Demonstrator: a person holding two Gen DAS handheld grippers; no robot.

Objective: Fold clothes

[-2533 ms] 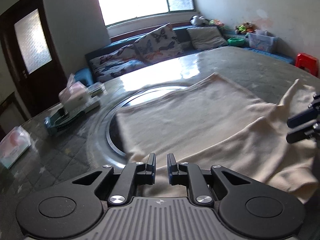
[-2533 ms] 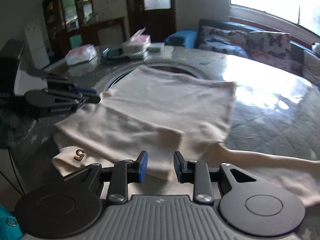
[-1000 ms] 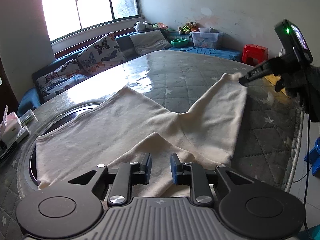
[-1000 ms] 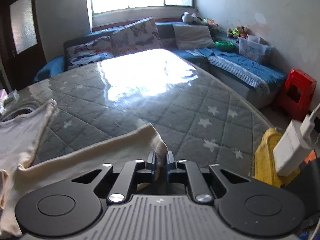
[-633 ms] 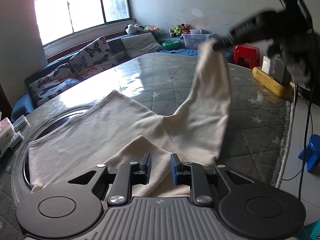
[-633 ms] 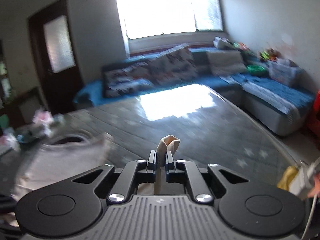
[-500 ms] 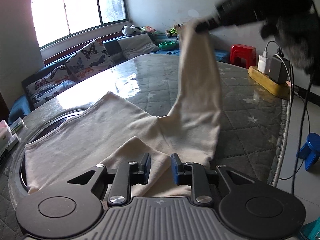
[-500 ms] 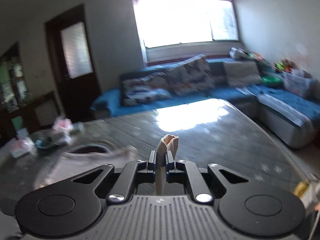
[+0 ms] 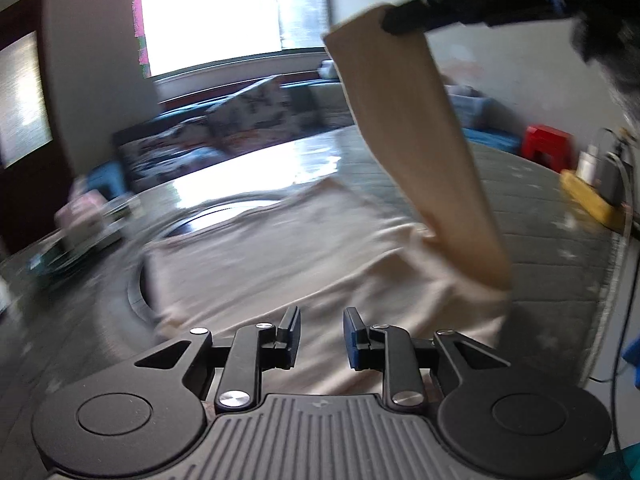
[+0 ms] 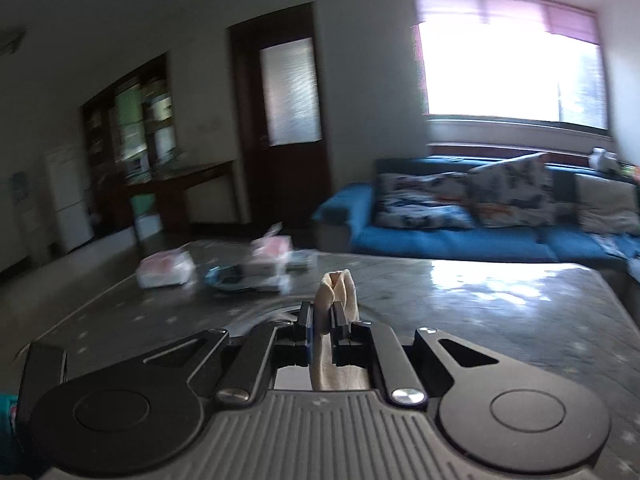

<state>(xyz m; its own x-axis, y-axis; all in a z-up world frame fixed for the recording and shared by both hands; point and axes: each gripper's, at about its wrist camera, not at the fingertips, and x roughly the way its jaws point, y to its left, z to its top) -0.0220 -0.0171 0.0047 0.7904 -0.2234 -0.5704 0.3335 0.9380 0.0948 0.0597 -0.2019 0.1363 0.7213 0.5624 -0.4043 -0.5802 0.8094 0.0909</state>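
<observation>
The left tool [image 9: 318,334] sits low at the near edge of the surface [image 9: 552,208], its two fingers apart with nothing between them, just over the near hem of the cream sweater [image 9: 280,252]. The body of the sweater lies spread flat on the surface, partly over a round inset ring [image 9: 138,296]. The right tool [image 10: 322,320] is pinched tight on the sleeve [image 9: 416,128], cuff bunched between its fingers, and holds it high so the sleeve hangs taut down to the shoulder.

The main risk, as I judge it, is the body dragging. With the left tool gripping nothing, a hard pull on the raised sleeve could slide or rumple the flat part and spoil the fold line. The cuff is held by only a small bunch of cloth, so it may slip free mid-swing and fall crooked. Farther off, the tissue packs [image 10: 168,270] and small boxes [image 10: 268,264] stand well apart from the sweater, yet a wide sweep could brush them.
</observation>
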